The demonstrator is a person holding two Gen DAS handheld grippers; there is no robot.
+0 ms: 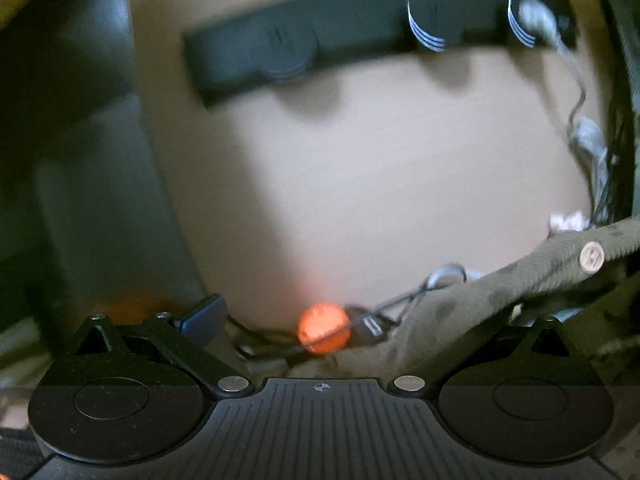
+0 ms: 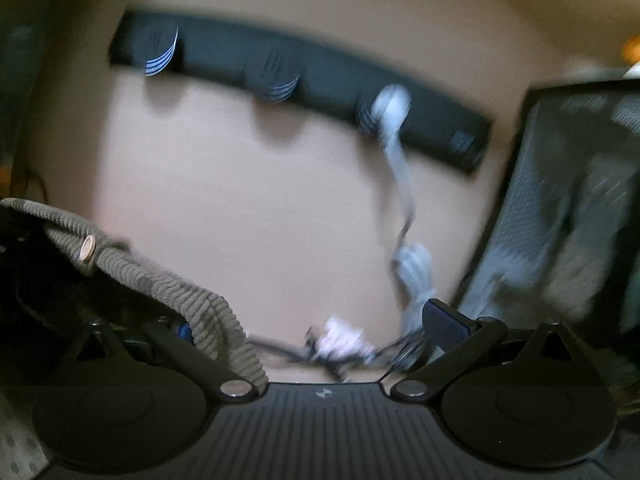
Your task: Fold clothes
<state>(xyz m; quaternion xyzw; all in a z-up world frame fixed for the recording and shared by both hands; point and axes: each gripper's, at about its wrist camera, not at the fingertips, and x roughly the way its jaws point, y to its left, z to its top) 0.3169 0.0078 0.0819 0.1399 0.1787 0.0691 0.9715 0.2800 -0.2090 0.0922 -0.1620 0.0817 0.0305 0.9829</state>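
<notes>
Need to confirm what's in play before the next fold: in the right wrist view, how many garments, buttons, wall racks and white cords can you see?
corduroy garment: 1
button: 1
black wall rack: 1
white cord: 1
Total: 4

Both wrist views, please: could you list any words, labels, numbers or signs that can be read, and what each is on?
No readable text in either view.
Button on the corduroy garment: embossed mark, too blurred to read.
Wall rack: striped markings only, no lettering.
</notes>
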